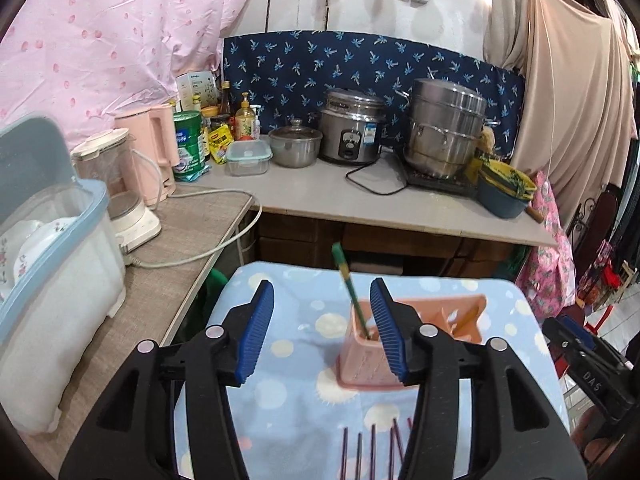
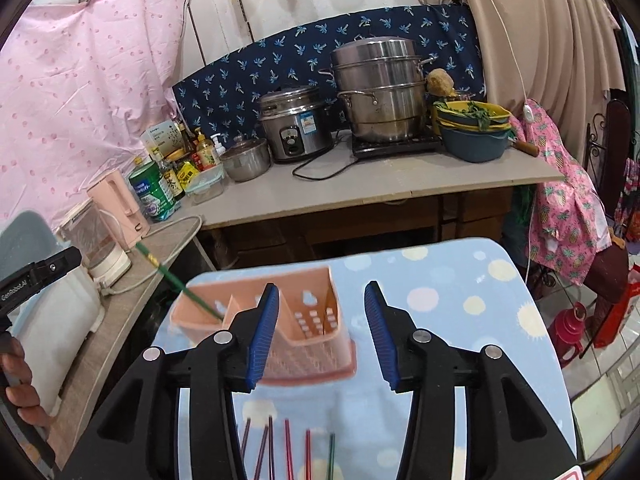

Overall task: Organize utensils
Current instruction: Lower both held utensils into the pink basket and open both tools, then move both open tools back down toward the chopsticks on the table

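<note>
A pink plastic utensil holder (image 1: 368, 354) stands on a small table with a blue dotted cloth (image 1: 288, 344); it also shows in the right wrist view (image 2: 304, 328). One green chopstick (image 1: 352, 292) stands tilted in its left compartment and shows in the right wrist view (image 2: 176, 280). Several purple, red and green chopsticks (image 2: 288, 448) lie on the cloth near me, also in the left wrist view (image 1: 372, 448). My left gripper (image 1: 322, 332) is open and empty just before the holder. My right gripper (image 2: 320, 332) is open and empty above the holder's right end.
A grey side table (image 1: 168, 280) at the left holds a dish box (image 1: 48, 264), a blender and a pink kettle (image 1: 154, 152). A counter (image 1: 360, 200) behind carries a rice cooker (image 1: 352, 128), steamer pot (image 1: 444, 128), bowls and bottles.
</note>
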`<state>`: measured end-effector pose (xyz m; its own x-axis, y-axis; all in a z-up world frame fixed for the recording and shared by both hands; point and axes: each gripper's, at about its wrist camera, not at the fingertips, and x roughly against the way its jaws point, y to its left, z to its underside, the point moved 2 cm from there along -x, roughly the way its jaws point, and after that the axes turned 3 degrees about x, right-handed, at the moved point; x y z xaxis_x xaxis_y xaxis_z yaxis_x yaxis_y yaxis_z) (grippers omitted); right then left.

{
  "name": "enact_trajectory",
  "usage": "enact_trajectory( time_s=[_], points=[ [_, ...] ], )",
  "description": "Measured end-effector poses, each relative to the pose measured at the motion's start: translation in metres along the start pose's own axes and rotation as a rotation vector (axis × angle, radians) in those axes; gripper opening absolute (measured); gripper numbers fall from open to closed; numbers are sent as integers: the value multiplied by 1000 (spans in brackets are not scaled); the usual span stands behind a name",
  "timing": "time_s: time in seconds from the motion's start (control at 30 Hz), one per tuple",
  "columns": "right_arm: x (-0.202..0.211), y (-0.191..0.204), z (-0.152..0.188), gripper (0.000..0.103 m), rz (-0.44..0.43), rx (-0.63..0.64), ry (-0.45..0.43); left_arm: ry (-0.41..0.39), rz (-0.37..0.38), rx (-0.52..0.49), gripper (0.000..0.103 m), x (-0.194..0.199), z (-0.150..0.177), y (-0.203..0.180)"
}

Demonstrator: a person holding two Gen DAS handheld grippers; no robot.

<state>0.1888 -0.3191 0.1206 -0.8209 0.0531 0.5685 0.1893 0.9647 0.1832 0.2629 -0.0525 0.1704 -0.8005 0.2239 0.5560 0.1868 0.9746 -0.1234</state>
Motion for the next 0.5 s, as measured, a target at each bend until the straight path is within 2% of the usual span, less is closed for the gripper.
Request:
enact_trajectory(
  time_s=[0.5],
  points=[
    [58, 0, 156, 44, 85, 94, 158, 169, -67, -33, 51, 30, 143, 22]
  ],
)
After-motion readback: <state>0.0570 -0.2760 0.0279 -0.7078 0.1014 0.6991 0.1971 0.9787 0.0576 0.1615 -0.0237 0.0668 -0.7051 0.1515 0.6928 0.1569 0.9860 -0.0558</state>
